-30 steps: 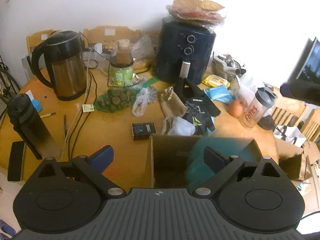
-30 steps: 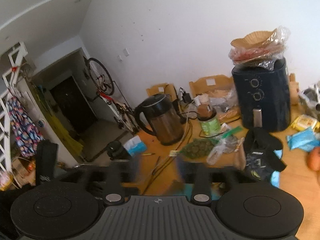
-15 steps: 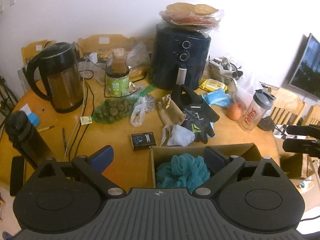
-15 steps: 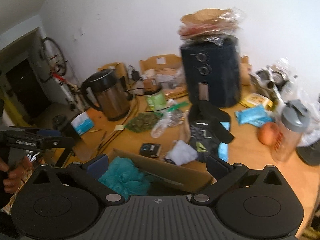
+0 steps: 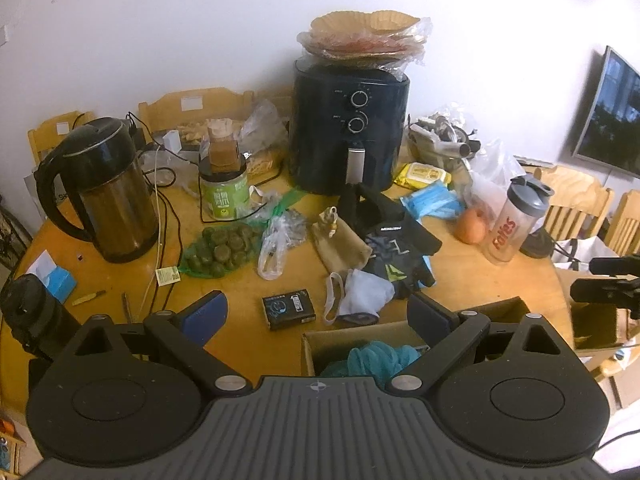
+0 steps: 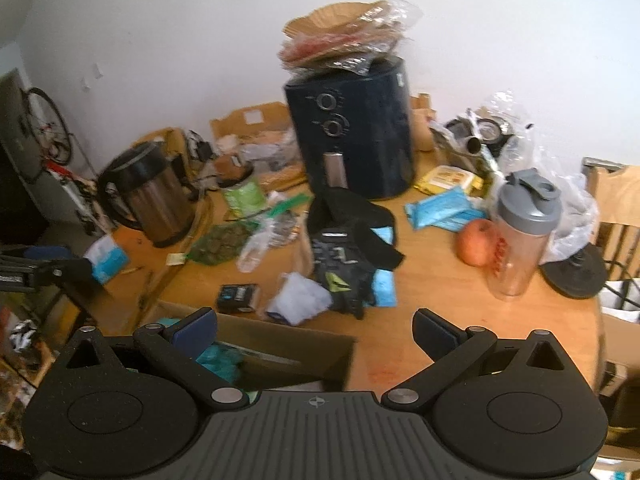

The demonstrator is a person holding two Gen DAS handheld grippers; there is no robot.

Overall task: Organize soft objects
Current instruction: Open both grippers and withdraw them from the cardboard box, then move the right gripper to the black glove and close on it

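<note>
While both wrist views look over the same cluttered wooden surface (image 5: 240,320), only the left one shows the wall-mounted screen (image 5: 612,112) and wooden chairs (image 5: 576,196) off to one side, and only the right one shows a bicycle (image 6: 48,128) against the far wall. The right view also catches the left tool's black frame at its left edge, and the left view catches the right tool's frame at its right edge.

A teal bath pouf (image 5: 380,356), crumpled and ruffled, lies inside an open cardboard box (image 5: 320,344) at the near edge of the surface. Beyond the box lie more soft things: a white face mask (image 5: 360,296), black gloves (image 5: 400,248) with a green mark, and a tan drawstring pouch (image 5: 340,240). A small black packet (image 5: 289,308) sits just beside the mask. An air fryer (image 5: 348,136), a kettle (image 5: 108,196) and a shaker bottle (image 5: 512,224) stand farther back.

The left tool (image 5: 316,314) stands wide apart with nothing between its blue pads, above the box's far edge. The right tool (image 6: 314,326) has just been opening and is spread fully, gripping nothing; its left pad hangs over the pouf in the box.
</note>
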